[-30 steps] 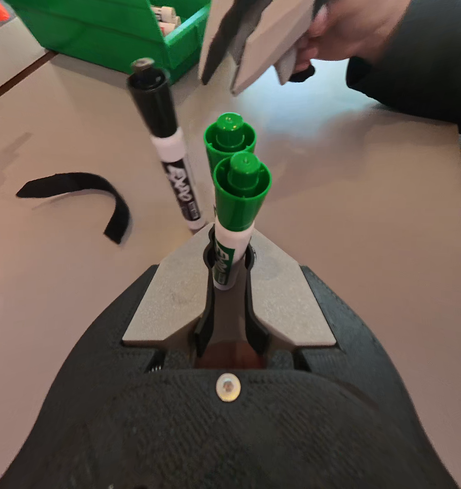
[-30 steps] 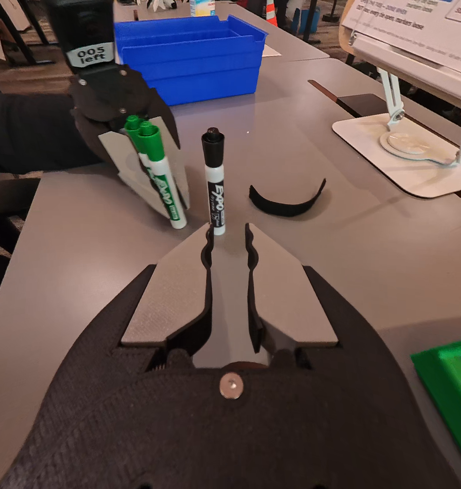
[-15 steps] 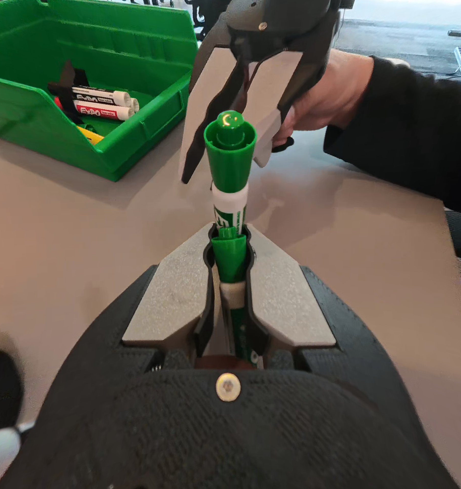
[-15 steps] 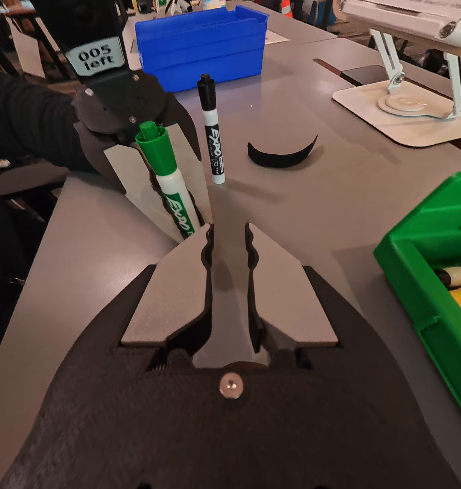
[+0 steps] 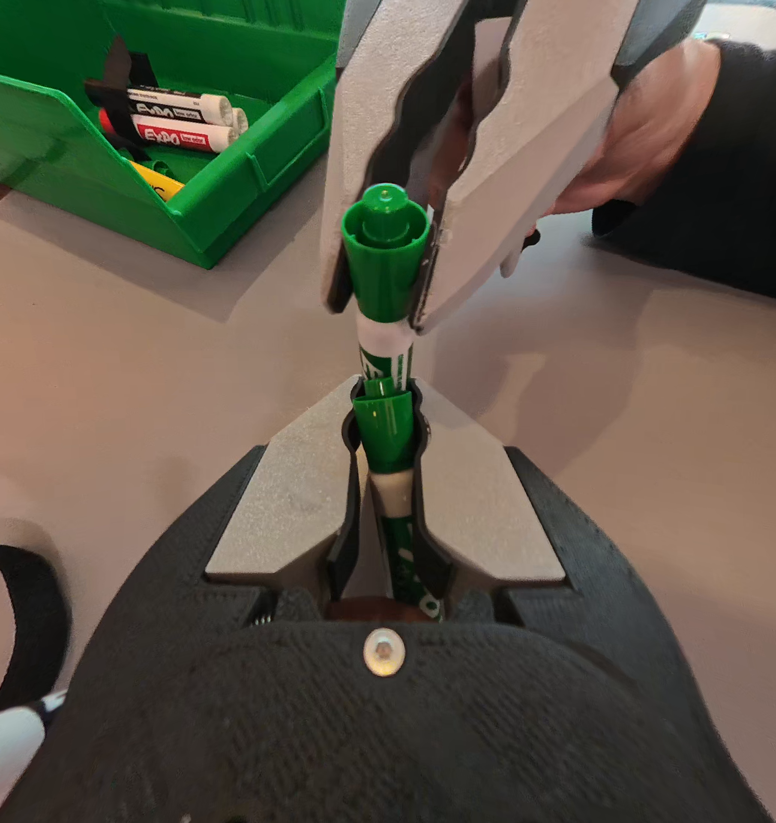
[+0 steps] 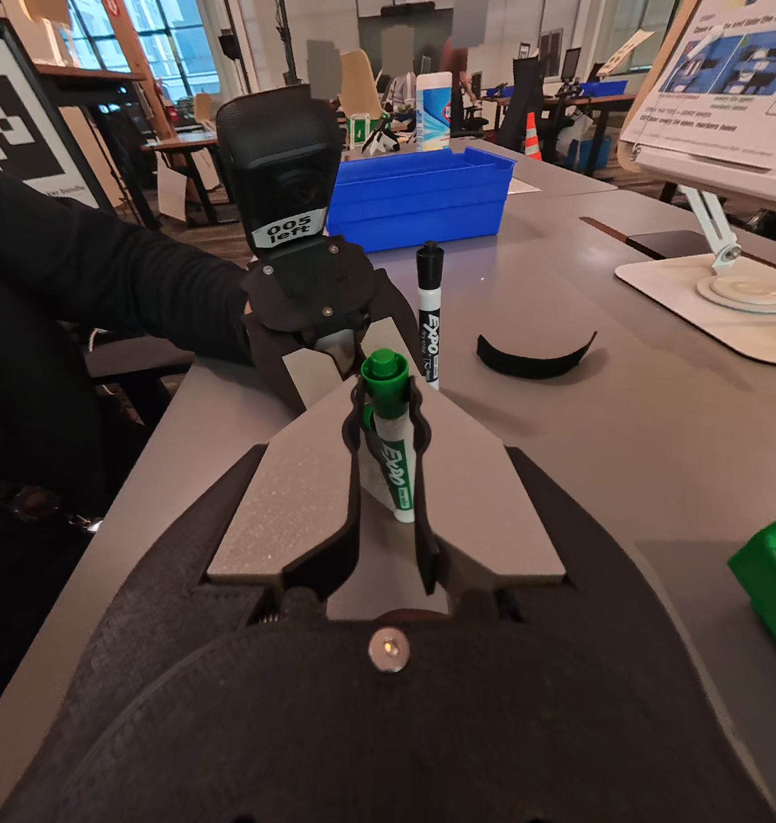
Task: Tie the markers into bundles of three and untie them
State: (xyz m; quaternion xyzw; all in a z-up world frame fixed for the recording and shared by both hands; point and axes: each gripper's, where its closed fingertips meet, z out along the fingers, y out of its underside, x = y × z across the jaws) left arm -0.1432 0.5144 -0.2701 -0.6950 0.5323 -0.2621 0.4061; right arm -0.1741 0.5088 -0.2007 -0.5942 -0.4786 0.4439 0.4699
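Two green markers (image 5: 384, 427) are pinched by left gripper (image 5: 385, 392); the upper cap (image 6: 385, 383) is clamped by right gripper (image 6: 385, 392). Green bin (image 5: 225, 213) near; table edge (image 6: 123, 481) close at left.

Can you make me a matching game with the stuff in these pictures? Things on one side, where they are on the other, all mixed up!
Things:
1. black marker
2. black strap
3. red marker
4. blue bin

Places:
A. inside the green bin
B. standing upright on the table
C. empty, at the far side of the table
D. lying curved on the table, right of the black marker

Pairs: 1-B, 2-D, 3-A, 4-C
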